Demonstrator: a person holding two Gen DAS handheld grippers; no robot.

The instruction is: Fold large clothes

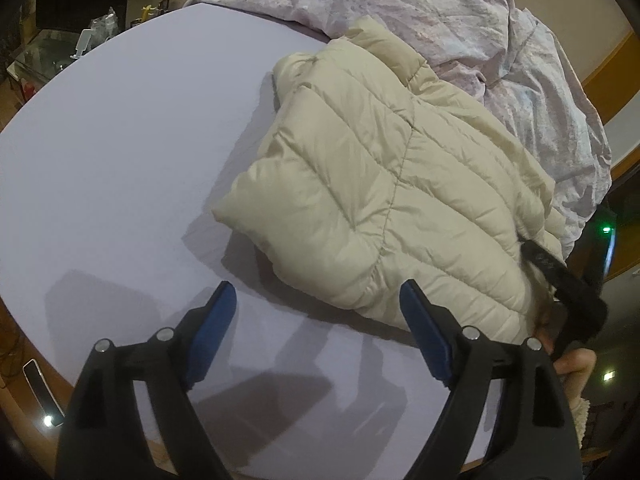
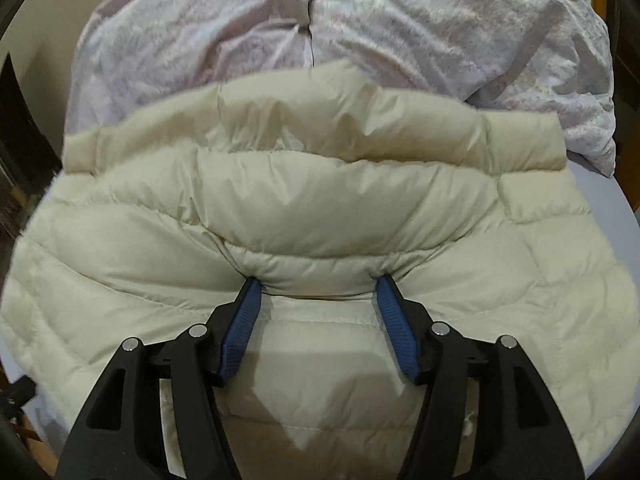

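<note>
A cream quilted puffer jacket (image 1: 384, 184) lies folded on the pale lilac bed sheet (image 1: 132, 152). My left gripper (image 1: 318, 300) is open and empty, hovering over the sheet just short of the jacket's near edge. In the right wrist view the jacket (image 2: 320, 200) fills most of the frame. My right gripper (image 2: 318, 286) is open with its jaws wide, and both fingertips press into a puffy fold of the jacket. The right gripper also shows in the left wrist view (image 1: 560, 276) as a black body at the jacket's right edge.
A crumpled pinkish duvet (image 1: 460, 28) lies heaped behind the jacket and also shows in the right wrist view (image 2: 320, 20). The wooden bed edge (image 1: 36, 356) runs along the left. A glass table with clutter (image 1: 52, 56) stands far left.
</note>
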